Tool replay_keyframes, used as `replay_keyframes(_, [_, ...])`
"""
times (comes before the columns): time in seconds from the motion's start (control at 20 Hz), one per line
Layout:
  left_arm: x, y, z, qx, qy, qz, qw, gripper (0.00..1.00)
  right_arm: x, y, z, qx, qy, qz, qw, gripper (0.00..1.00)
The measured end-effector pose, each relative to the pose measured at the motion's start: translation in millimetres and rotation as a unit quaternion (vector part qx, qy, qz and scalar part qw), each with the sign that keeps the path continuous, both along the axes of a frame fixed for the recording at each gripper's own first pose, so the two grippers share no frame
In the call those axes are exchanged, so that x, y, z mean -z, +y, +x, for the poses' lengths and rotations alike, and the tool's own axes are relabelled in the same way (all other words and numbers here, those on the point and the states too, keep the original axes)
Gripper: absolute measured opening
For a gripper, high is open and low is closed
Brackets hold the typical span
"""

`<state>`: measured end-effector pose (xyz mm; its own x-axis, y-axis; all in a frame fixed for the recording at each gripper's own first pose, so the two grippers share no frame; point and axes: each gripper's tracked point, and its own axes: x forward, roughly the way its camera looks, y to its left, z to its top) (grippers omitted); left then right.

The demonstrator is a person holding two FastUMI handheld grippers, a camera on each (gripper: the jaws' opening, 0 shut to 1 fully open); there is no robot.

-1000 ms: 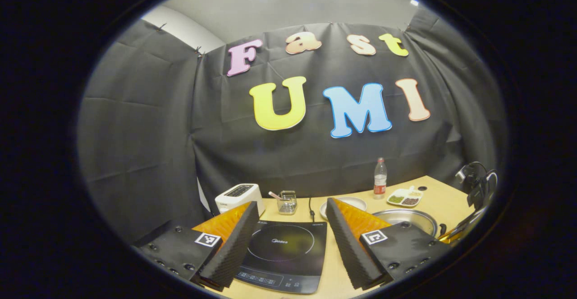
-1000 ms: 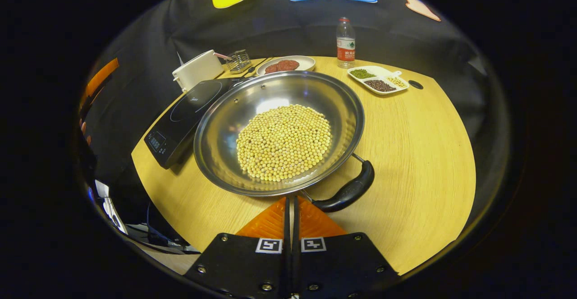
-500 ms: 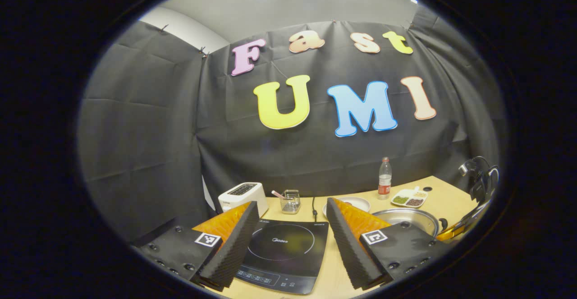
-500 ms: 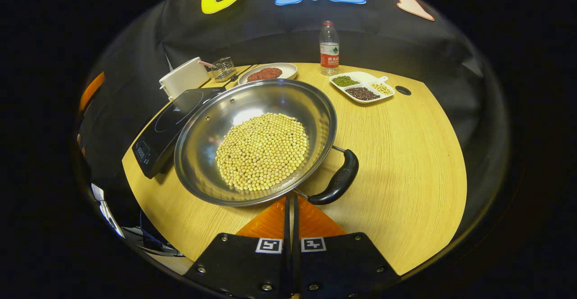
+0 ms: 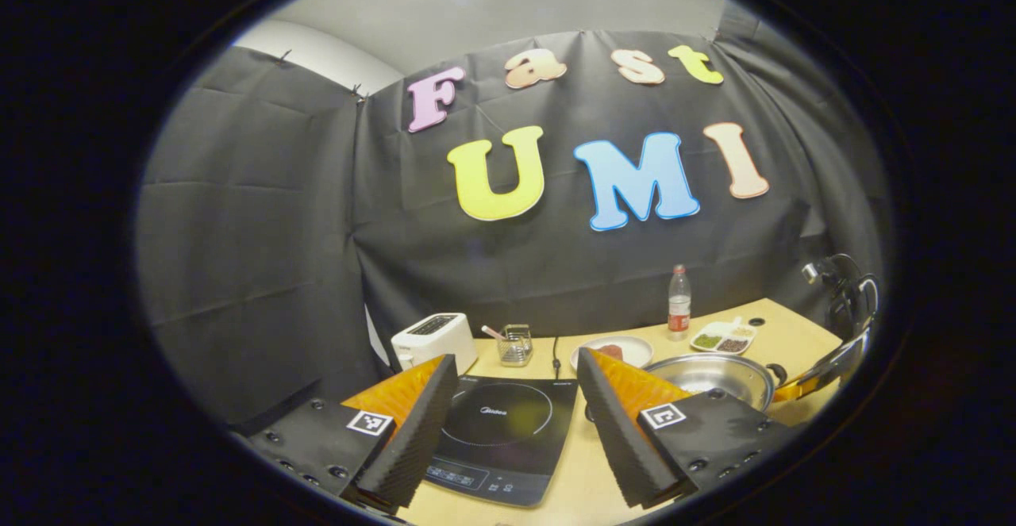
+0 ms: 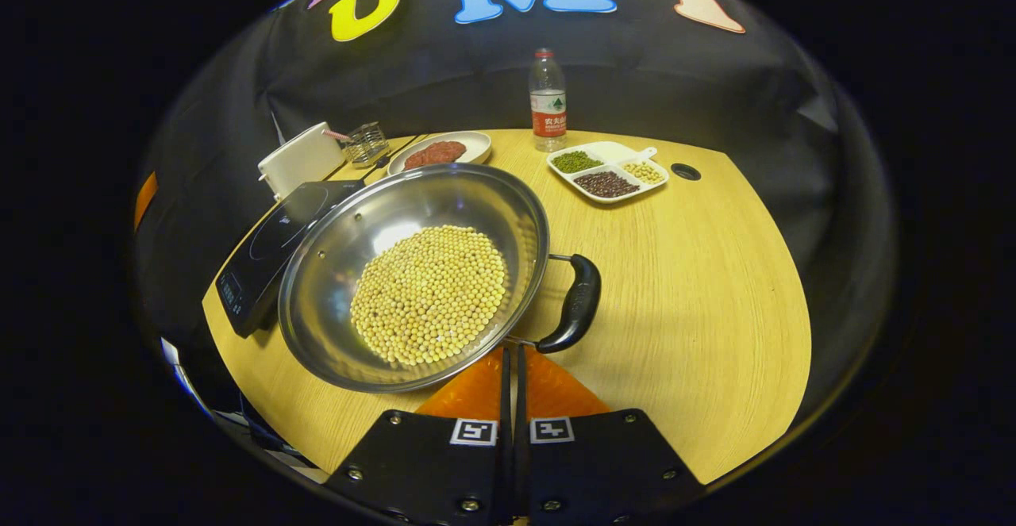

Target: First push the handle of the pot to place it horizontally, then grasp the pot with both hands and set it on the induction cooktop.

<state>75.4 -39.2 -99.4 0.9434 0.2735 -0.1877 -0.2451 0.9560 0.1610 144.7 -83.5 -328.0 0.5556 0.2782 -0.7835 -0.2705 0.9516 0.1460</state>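
In the right gripper view, the right gripper [image 6: 512, 367] has its two fingers pressed together with nothing between them, their tips right at the near end of the pot handle [image 6: 573, 305], where its metal bracket meets the rim; whether they touch it is hard to judge. The steel pot [image 6: 413, 272], holding a heap of soybeans [image 6: 429, 294], sits on the wooden table [image 6: 698, 288] just ahead of those fingers, with its black handle on the right side of the rim. The induction cooktop [image 6: 266, 252] lies just beside the pot on its left, partly behind the rim.

In the left gripper view, the left gripper [image 5: 508, 431] is spread wide and empty, hovering over the induction cooktop [image 5: 504, 439], which shows between its fingers. The pot [image 5: 714, 371] stands off to the right, beyond the right-hand finger [image 5: 619, 415].
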Motion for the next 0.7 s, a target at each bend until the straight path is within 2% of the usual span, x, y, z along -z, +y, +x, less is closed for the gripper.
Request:
replay_keyframes(0.05, [1,-2,1,0.002,0.0,0.0,1.0,0.9,-3,-3,1,0.006,-0.006,0.0,1.0,0.01])
replay_keyframes(0.1, [2,-3,3,0.005,0.002,0.001,1.0,1.0,-7,-6,1,0.013,-0.014,0.0,1.0,0.01])
replay_keyframes(0.3, [10,-10,20,0.022,0.002,-0.006,1.0,0.98,-42,-20,8,0.05,-0.072,0.015,0.996,0.01])
replay_keyframes(0.4, [14,-11,32,0.033,0.002,-0.009,0.999,0.98,-60,-21,9,0.073,-0.099,0.037,0.992,0.26])
replay_keyframes(0.55, [28,-12,55,0.051,0.012,-0.012,0.999,1.0,-82,-26,17,0.101,-0.14,0.04,0.984,1.0])
replay_keyframes(0.7, [44,-18,80,0.081,0.029,-0.023,0.996,0.98,-89,-23,22,0.108,-0.156,0.029,0.981,1.0])
